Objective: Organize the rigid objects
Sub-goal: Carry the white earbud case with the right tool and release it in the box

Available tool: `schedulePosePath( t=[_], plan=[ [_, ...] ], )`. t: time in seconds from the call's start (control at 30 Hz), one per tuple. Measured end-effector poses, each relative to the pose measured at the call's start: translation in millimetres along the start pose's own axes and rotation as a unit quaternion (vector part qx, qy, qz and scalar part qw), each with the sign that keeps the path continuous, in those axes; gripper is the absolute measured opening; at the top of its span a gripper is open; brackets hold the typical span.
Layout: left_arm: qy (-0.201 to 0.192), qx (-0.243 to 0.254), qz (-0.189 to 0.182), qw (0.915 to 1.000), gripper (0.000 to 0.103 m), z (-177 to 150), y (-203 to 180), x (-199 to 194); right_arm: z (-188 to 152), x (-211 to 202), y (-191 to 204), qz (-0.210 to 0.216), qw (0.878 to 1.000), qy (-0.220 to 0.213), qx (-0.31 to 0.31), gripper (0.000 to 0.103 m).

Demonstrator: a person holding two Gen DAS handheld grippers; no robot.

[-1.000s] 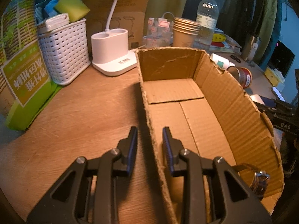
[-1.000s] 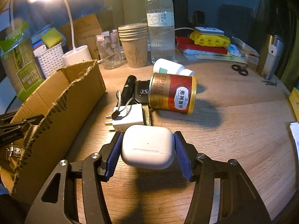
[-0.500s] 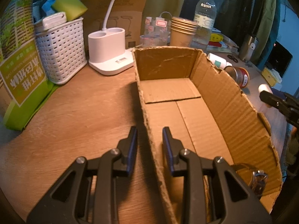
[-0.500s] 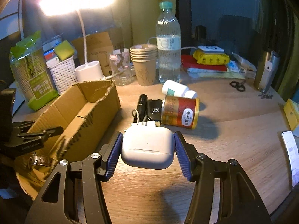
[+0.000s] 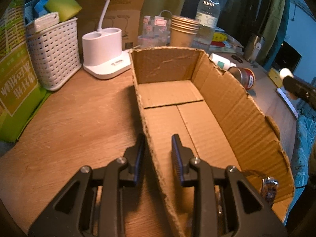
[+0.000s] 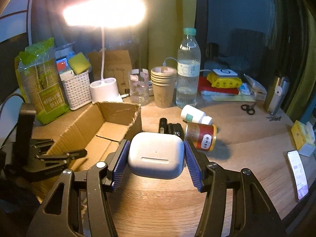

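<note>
From the left wrist view, the left gripper (image 5: 157, 148) straddles the near left wall of the cardboard box (image 5: 235, 106) — one finger outside, one inside, the jaws apart with the wall between them, and whether the pads actually press it cannot be told. The box runs long, near to far, its floor bare except for a metal watch (image 5: 269, 187) at the near right corner. Far right, a bit of the earbud case (image 5: 285, 72) shows beyond the box's right wall.

From the right wrist view, the right gripper (image 6: 156, 158) pinches the white earbud case (image 6: 156, 156) by its two sides, held above the wooden table (image 6: 246, 138). The box (image 6: 110, 122) lies to its left and slightly farther, open top facing up, so the carrying hand is the nearer one. Just beyond the case lie a red tin (image 6: 201, 136), a pill bottle (image 6: 195, 115) and dark gadgets (image 6: 170, 127). The move likely calls for a leftward swing over the ragged right wall, and there is ample floor to set it down.
</note>
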State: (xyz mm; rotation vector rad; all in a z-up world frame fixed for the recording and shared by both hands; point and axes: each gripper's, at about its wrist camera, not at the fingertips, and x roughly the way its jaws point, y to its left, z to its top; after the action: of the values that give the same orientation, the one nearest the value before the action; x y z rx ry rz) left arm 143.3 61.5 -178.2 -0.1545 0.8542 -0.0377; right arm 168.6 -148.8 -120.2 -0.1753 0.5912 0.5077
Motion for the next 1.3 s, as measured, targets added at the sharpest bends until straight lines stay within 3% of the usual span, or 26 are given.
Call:
schedulePosePath(
  t=[0.23, 0.53, 1.3],
  plan=[
    [0.003, -0.002, -0.01, 0.9999, 0.029, -0.5, 1.0, 0.8, 6.9, -6.0, 32.8, 0.02, 1.0, -0.008, -0.014, 0.058],
    [0.007, 0.005, -0.024, 0.9997, 0.029, -1.9, 1.7, 0.5, 4.2, 12.4, 71.5, 0.046, 0.998, 0.014, -0.03, 0.058],
    [0.005, 0.011, -0.005, 0.9999, 0.029, -3.2, -1.6, -0.8, -15.5, 40.9, 90.8, 0.058, 0.996, 0.059, -0.026, 0.058]
  ],
)
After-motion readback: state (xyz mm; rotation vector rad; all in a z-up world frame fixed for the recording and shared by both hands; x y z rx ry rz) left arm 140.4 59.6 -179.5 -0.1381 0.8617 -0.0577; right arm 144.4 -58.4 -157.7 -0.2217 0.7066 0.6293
